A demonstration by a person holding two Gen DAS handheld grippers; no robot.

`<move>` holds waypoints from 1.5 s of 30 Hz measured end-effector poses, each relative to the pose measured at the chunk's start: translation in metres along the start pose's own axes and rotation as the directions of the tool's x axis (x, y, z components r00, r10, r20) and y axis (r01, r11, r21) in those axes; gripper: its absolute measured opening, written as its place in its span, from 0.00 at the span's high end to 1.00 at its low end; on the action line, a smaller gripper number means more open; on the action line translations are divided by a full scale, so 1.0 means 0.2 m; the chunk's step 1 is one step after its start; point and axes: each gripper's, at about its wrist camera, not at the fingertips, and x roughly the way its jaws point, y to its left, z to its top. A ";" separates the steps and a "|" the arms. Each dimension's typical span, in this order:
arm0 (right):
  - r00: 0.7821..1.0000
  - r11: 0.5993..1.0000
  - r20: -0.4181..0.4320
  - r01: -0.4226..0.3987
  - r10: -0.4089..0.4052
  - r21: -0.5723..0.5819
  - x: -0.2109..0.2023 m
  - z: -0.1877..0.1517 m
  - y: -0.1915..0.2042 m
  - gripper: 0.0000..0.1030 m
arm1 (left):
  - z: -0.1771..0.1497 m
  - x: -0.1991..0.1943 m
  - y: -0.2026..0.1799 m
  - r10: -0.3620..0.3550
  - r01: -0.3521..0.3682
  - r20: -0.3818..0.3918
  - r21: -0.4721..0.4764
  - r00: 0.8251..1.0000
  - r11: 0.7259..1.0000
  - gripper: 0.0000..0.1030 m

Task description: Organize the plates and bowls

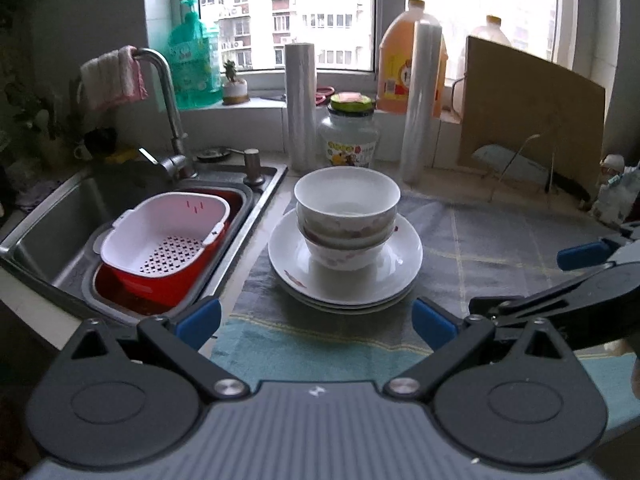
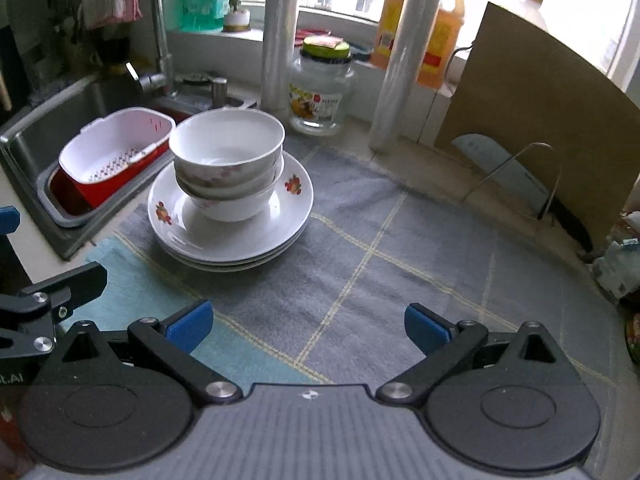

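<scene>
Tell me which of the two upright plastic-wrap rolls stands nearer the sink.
The shorter roll, left of the jar and beside the sink. The taller roll stands right of the jar.

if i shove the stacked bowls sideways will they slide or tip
The stacked bowls would probably slide: they sit on small feet on a glossy plate. The stack looks tall and slightly askew, so it may topple. They look ceramic, so likely breakable.
</scene>
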 end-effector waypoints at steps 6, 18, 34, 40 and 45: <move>1.000 0.999 0.029 -0.002 0.001 0.032 -0.08 -0.02 -0.02 0.00 | 0.01 -0.05 0.00 0.029 -0.029 -0.005 -0.027 1.000 0.999 0.02; 0.999 0.997 0.041 -0.009 0.006 0.082 -0.12 -0.03 -0.05 0.00 | 0.02 -0.07 -0.02 0.026 -0.026 0.004 -0.067 1.000 0.997 0.02; 0.999 0.995 0.050 -0.010 0.005 0.098 -0.13 -0.03 -0.06 0.00 | 0.04 -0.09 -0.02 0.019 -0.018 0.005 -0.076 1.000 0.997 0.02; 0.999 0.995 0.054 -0.009 0.004 0.099 -0.14 -0.02 -0.06 0.00 | 0.04 -0.09 -0.02 0.018 -0.018 0.008 -0.077 1.000 0.997 0.02; 0.998 0.995 0.056 -0.010 0.005 0.100 -0.14 -0.02 -0.06 0.00 | 0.05 -0.10 -0.01 0.018 -0.017 0.010 -0.075 1.000 0.997 0.02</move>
